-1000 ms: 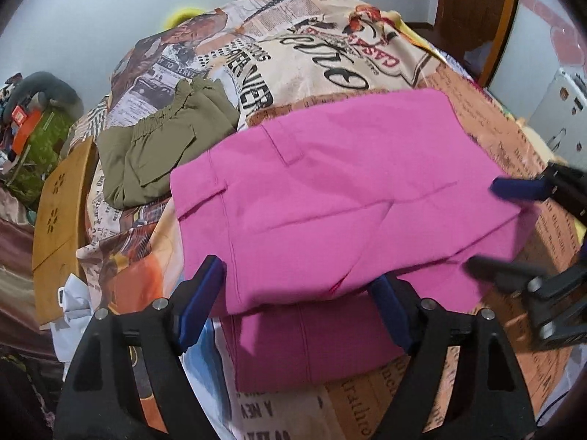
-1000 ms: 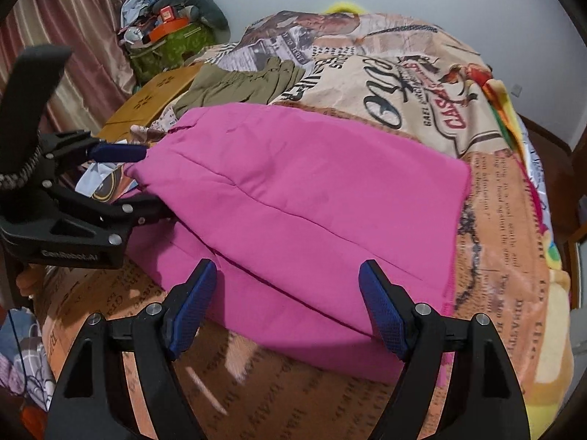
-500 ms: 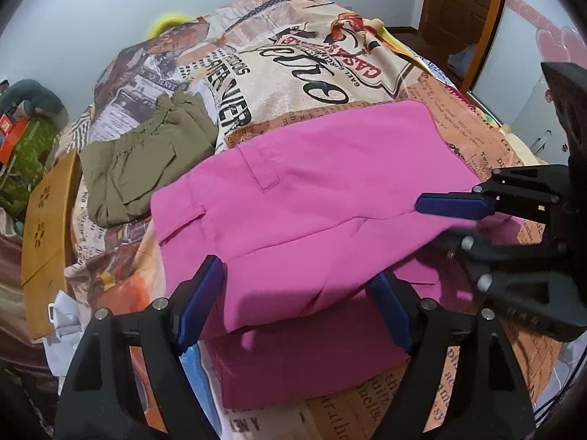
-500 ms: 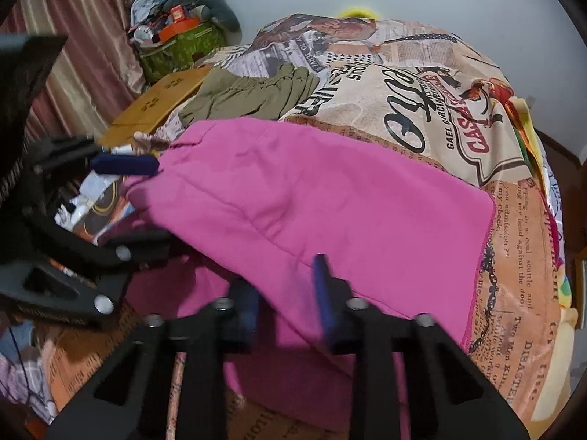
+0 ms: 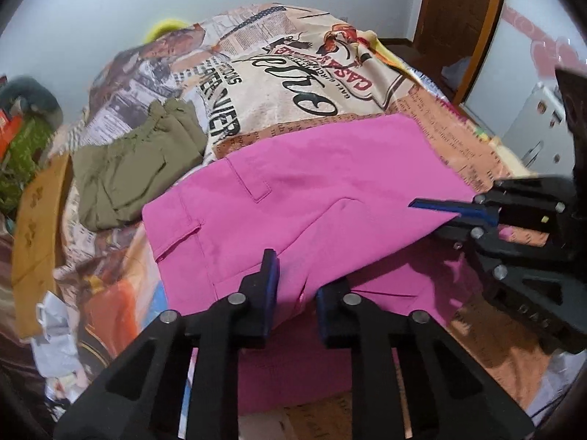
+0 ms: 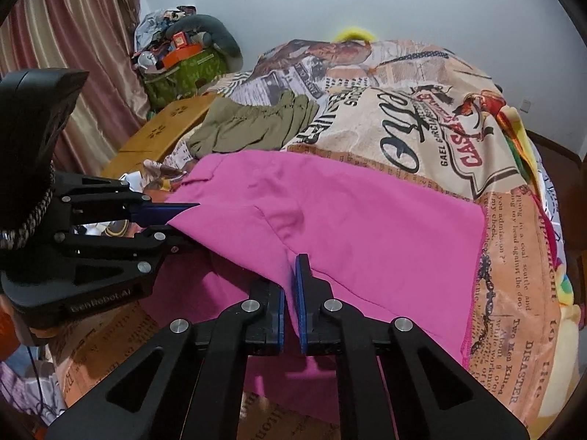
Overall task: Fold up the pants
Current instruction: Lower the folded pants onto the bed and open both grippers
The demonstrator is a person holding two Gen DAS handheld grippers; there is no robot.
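While I watch both wrist views, I note these things.

Pants: the pink pants (image 5: pixel 315 198) lie across the near part of the bed, already doubled over once, with a lower layer showing under the upper one.

Left gripper: my left gripper (image 5: pixel 293 293) has its jaws clenched on the near edge of the upper layer; pink cloth sits between the blue pads.

Right gripper: my right gripper (image 6: pixel 290 300) is also pinched tight on the near edge, with a thin fold of cloth between its pads.

Handling: I judge the fabric is light, soft and limp. It will sag between my two holds and may slip out if only one layer is caught.

Where to hold: I think the near edge is correct, with the two grips apart, so the layer rises as one flat sheet.

Surface: the bedspread (image 6: pixel 422 135) with newspaper print is soft and uneven, so the cloth may drag on it.

Room: olive shorts (image 5: pixel 124 172) lie beyond the pants, apart from them. A wooden board (image 6: pixel 165 135) and a curtain (image 6: pixel 73 29) are at the bed's side, and a door (image 5: pixel 462 11) stands at the far side.
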